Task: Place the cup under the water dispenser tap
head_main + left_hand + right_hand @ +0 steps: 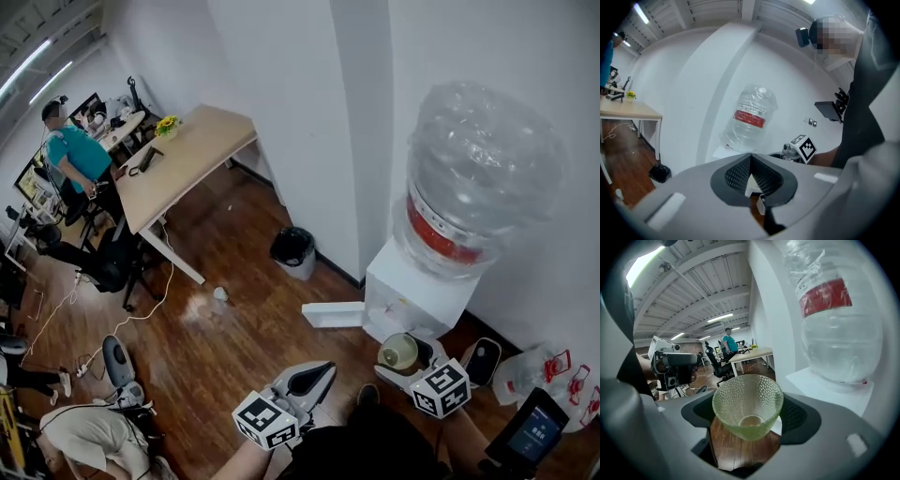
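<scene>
Cup (pixel 747 404) sits clamped by its sides between my right gripper's (pixel 748 420) wide-set jaws, which leaves its mouth free for filling, close beside the water dispenser (pixel 417 286). My left gripper (pixel 751 174) is closed, empty and held aside.

No word, brand or number can be read anywhere. The bottle (pixel 483 178) on the water dispenser (pixel 412 295) wears a red label (pixel 439 241) round its neck end. The right gripper view shows this label closest, and even there its print is only faint pale smears, too blurred to make out. Two cubes, one at the left (pixel 266 422) and one at the right (pixel 441 388) of the head view, carry black-and-white square markers, which are block patterns rather than letters. At the lower right of the head view a dark screen (pixel 536 429) shows a few pale lines of writing, too small to read.
</scene>
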`<action>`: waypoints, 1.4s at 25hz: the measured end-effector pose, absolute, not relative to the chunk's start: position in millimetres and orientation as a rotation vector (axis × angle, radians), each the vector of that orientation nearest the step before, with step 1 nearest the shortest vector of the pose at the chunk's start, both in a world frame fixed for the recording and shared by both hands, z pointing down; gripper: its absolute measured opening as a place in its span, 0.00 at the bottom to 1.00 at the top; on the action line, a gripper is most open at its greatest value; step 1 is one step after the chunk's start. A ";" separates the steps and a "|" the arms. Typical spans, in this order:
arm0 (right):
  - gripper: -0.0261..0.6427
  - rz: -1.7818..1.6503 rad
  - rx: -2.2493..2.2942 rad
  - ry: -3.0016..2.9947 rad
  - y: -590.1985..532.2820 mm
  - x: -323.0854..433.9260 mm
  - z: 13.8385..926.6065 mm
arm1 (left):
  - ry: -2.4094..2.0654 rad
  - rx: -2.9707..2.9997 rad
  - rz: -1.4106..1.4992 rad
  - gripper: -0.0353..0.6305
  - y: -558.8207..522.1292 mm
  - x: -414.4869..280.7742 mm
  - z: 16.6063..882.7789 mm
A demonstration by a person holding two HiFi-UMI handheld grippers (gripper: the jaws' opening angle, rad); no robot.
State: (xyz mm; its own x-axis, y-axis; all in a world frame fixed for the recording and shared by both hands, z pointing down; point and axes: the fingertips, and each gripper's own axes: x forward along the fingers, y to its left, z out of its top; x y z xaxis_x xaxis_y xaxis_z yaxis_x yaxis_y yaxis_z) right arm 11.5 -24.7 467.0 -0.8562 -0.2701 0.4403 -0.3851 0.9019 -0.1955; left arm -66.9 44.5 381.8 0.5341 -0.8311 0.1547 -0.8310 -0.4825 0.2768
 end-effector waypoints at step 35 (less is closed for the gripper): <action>0.63 0.600 1.181 -2.306 -157.3 -48.8 795.8 | -0.894 2.546 0.339 0.05 -103.1 -156.7 561.2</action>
